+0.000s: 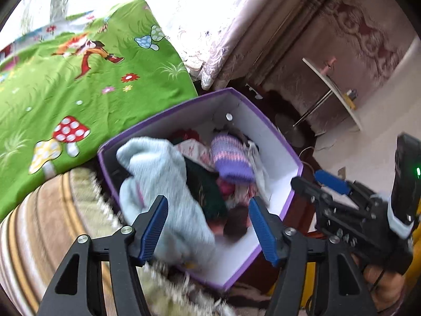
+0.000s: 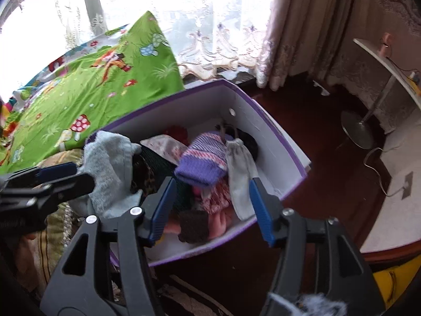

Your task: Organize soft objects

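Purple box [image 1: 265, 121] holds one pale-blue fleece [image 1: 158, 173]; both grippers' fingers [image 1: 155, 226] spread, empty

Purple box [image 1: 263, 121] with white inner walls, open top, tilted in both views, sits just ahead of both tongs. It is full of soft items. Light blue fluffy cloth [image 1: 158, 173] is crumpled and draped over the box's left rim, just ahead of the left gripper [image 1: 208, 226], whose pads do not touch it. Purple striped knit piece [image 2: 205, 158] lies mid-box on top of the pile, ahead of the right gripper [image 2: 210, 208]. Pale grey sock [image 2: 240, 179] hangs limp along the right inner wall, beside the right tong's right pad. Dark green knit [image 1: 205, 184] and red-patterned fabric [image 2: 215, 197] lie underneath, between the blue cloth and the sock.
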The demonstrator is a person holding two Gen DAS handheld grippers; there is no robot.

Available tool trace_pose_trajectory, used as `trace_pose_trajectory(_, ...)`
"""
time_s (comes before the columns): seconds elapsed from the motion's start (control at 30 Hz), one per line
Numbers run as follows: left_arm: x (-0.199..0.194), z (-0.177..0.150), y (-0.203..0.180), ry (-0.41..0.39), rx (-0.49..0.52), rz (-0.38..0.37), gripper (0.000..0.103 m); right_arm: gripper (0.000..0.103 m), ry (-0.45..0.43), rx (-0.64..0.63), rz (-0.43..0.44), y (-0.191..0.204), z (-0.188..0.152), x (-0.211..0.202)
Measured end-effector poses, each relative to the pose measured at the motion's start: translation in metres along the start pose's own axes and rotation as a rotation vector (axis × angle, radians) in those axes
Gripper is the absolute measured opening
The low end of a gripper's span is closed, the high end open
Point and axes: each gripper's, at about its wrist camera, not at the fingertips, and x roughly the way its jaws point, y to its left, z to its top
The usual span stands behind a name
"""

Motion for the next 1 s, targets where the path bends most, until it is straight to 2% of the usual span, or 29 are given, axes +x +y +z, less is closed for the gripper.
trace_pose_trajectory(0.07, -0.008, -0.012, -0.001, -0.005, 0.011, 0.015, 0.071, 0.067, 0.001, 0.0, -0.045, 0.002, -0.009, -0.007)
trace_pose_trajectory(0.13, -0.01, -0.022, 0.001, 0.001, 0.001, 0.025, 0.082, 0.068, 0.001, -0.003, -0.081, 0.003, -0.018, -0.013)
trace_pose_trajectory(0.17, -0.008, -0.026, 0.004, 0.015, -0.016, 0.024, 0.084, 0.068, 0.002, 0.001, -0.093, 0.004, -0.023, -0.016)
trace_pose_trajectory(0.27, -0.006, -0.036, 0.011, 0.024, -0.047, 0.014, 0.084, 0.068, -0.004, 0.001, -0.103, 0.005, -0.032, -0.023)
trace_pose_trajectory(0.4, -0.006, -0.038, 0.003, 0.028, -0.015, 0.067, 0.085, 0.068, -0.007, 0.004, -0.112, 0.006, -0.035, -0.023)
trace_pose_trajectory(0.63, -0.003, -0.038, 0.003, 0.038, -0.008, 0.062, 0.089, 0.068, -0.003, 0.01, -0.106, 0.004, -0.034, -0.021)
trace_pose_trajectory(1.0, -0.001, -0.038, 0.001, 0.045, -0.005, 0.072, 0.089, 0.068, 0.002, 0.005, -0.1, 0.006, -0.036, -0.02)
